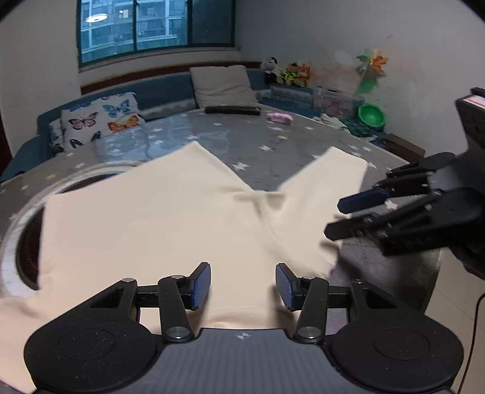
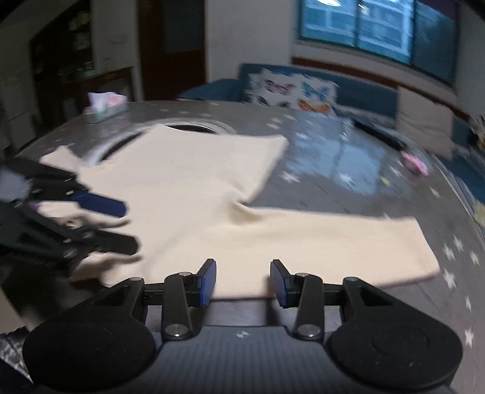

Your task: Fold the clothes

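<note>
Cream knit shorts (image 1: 169, 218): spread flat on star-print bed cover (image 1: 266, 142), legs splayed. Likely light, limp, creasing; best taken at waistband corners. Left gripper (image 1: 242, 286), right gripper (image 2: 242, 283): both agape, empty.

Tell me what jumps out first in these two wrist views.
A cream pair of shorts lies spread flat on the grey star-print tabletop, legs pointing away, filling the middle of both views. The left gripper and right gripper are both open at its near edge. Behind, a butterfly-print pillow rests on the blue sofa under the window.
</note>
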Demonstrator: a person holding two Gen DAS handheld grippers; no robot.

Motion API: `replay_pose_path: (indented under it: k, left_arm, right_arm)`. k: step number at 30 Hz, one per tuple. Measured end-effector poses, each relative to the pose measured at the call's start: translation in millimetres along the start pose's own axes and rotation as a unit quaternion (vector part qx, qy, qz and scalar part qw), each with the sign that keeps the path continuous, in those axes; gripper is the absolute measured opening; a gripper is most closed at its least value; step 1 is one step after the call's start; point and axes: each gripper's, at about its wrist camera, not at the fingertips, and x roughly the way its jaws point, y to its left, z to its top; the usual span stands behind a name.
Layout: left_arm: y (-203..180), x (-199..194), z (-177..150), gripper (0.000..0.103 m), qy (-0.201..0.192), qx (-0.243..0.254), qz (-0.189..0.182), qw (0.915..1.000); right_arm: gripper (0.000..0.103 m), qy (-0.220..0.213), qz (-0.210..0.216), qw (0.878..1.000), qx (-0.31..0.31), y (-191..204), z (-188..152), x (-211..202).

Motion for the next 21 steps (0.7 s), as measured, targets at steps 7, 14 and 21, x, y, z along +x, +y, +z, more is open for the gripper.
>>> replay_pose_path:
  k: [7,14,21]
  left_arm:
    - [-6.5,4.6,-1.0,0.05,0.007,0.007,-0.004,0.9999]
    - [-9.7,9.6,0.7,0.05,0.013,0.007,-0.005,0.9999]
    - [-4.4,15.5,8.8,0.05,0.017,-0.008,0.004,0.9998]
  right_arm:
    - [0.039,-0.006,-0.096,0.992,0.08,-61.6,-12.4,0.9]
    - [0.039,-0.024,-0.189,0.966,0.175,-130.3,-15.5,6.9]
    - [0.02,-0.037,-0.176,0.963,0.199,-144.8,-20.1,19.0]
